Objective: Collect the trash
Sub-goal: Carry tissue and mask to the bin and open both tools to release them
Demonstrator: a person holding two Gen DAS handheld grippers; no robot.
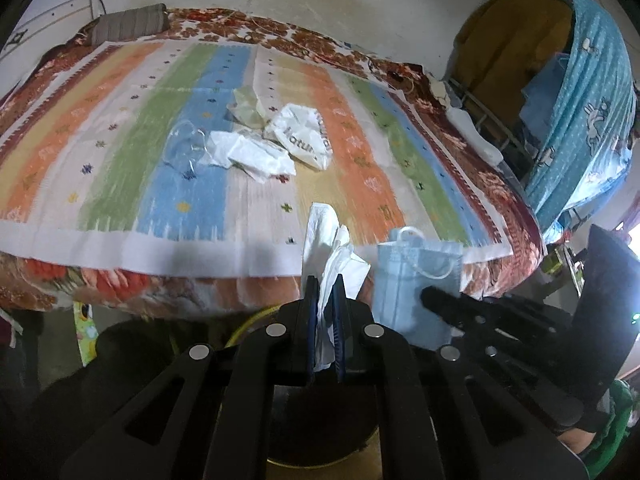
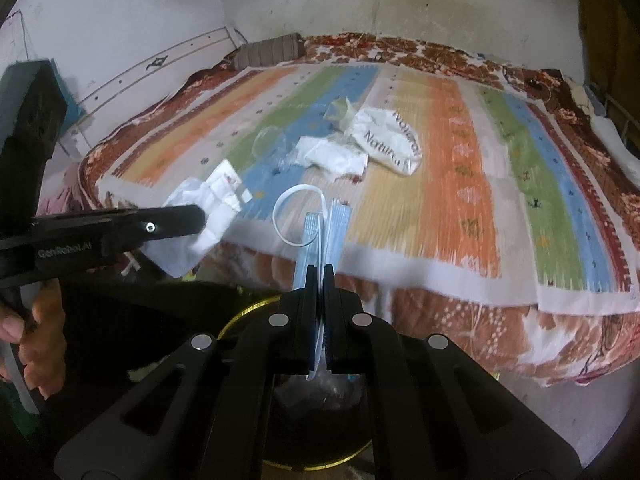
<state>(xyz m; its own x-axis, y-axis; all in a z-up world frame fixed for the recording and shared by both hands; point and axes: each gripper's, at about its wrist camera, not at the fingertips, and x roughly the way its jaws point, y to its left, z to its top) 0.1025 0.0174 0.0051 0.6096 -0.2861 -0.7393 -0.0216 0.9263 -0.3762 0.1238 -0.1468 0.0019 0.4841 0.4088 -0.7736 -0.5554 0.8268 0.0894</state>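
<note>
Left claw (image 1: 325,280) clamped on white tissue (image 1: 332,248); right claw (image 2: 319,270) clamped on blue face mask (image 2: 320,236). Both over dark bin (image 2: 320,408) below bed (image 2: 440,208) edge. Step: drop-off. Next: part jaws over bin, return for wrappers (image 1: 306,136) on bed.

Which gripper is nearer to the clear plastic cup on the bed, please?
Left, marginally. The left gripper, shut on a tissue, and the right gripper, shut on a mask, both hang off the bed's near edge, well short of the cup.

bag (image 1: 305,136) right of tissue (image 1: 256,155), on bed (image 1: 120,232)
</note>
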